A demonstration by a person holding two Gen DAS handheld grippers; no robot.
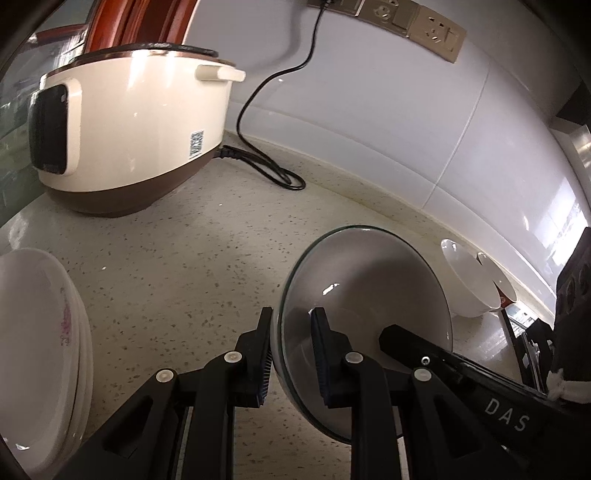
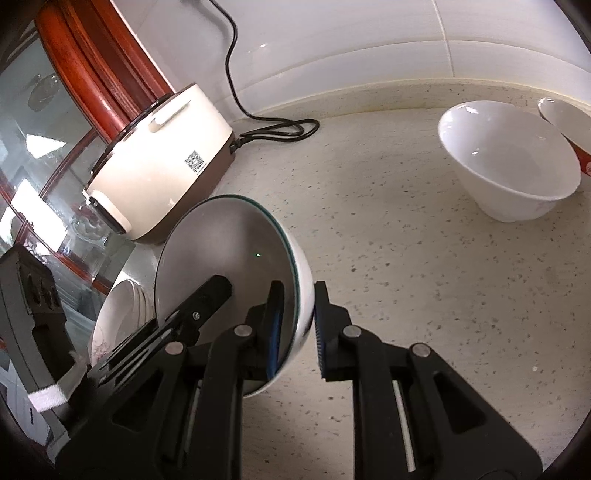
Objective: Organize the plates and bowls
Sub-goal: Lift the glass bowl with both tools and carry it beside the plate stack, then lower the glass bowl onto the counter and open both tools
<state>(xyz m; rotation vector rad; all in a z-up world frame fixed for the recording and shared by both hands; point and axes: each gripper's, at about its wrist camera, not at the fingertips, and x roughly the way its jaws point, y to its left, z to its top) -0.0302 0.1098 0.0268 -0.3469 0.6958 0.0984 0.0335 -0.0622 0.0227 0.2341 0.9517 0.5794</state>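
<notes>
A white bowl with a green rim line (image 1: 365, 291) is held tilted above the counter, also seen in the right wrist view (image 2: 225, 254). My left gripper (image 1: 293, 354) is closed on its left rim, one finger inside, one outside. My right gripper (image 2: 297, 325) straddles the opposite rim; a small gap shows at its outer finger. A stack of white plates with a pink flower print (image 1: 40, 350) lies at left, also showing in the right wrist view (image 2: 114, 317). A white bowl (image 2: 509, 158) and a second bowl with a red band (image 2: 569, 125) stand at right.
A cream and brown rice cooker (image 1: 129, 129) stands at the back left, its black cord (image 1: 273, 166) looped on the speckled counter (image 1: 184, 277). White tiled wall with sockets (image 1: 436, 29) behind. A red-framed glass cabinet (image 2: 55, 110) is at left.
</notes>
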